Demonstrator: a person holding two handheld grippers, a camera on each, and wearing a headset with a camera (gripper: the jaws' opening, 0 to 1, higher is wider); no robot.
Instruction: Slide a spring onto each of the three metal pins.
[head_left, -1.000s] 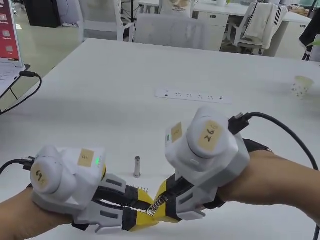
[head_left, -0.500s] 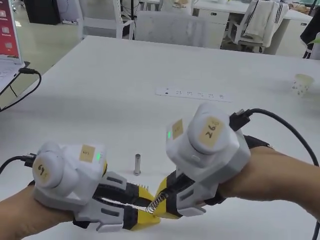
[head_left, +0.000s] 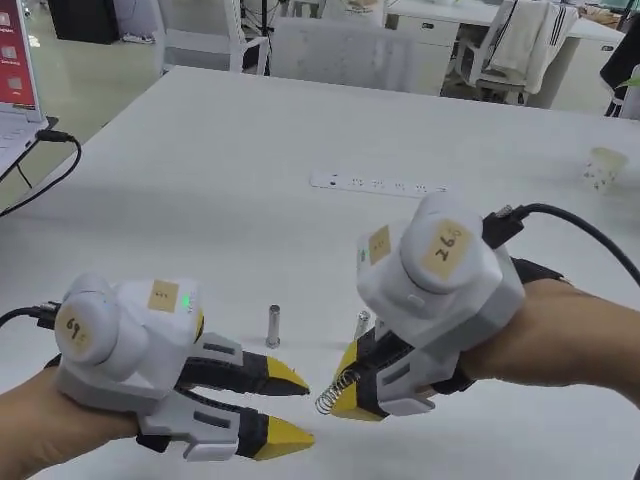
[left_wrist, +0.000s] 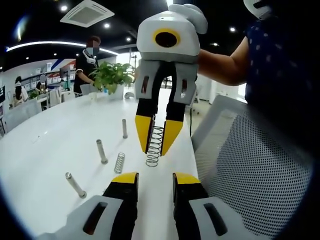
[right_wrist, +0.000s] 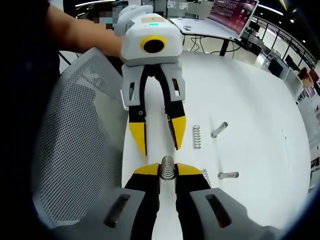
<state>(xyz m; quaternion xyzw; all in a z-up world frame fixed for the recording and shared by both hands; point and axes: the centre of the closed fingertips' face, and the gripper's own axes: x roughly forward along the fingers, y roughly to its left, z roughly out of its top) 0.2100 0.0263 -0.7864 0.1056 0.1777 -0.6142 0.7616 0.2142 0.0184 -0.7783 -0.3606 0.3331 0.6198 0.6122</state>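
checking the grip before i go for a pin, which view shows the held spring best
The left gripper view: the spring shows side-on, full length, pinched in the right tool. The right gripper view sees it end-on, just a ring of coils. The head view catches its lower end poking out.

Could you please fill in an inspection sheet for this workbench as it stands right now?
Surface: white table, nothing spilled seen.
Job's things: three metal pins upright, all bare; loose spring lying beside them; held spring in the right gripper.
Clutter: power strip, paper cup, laptop at far left.
Grippers: left gripper open, empty; right gripper shut on the held spring.
Cables: black cable from the right gripper; second cable by the laptop.
Surroundings: chairs, plant, people at far desks.
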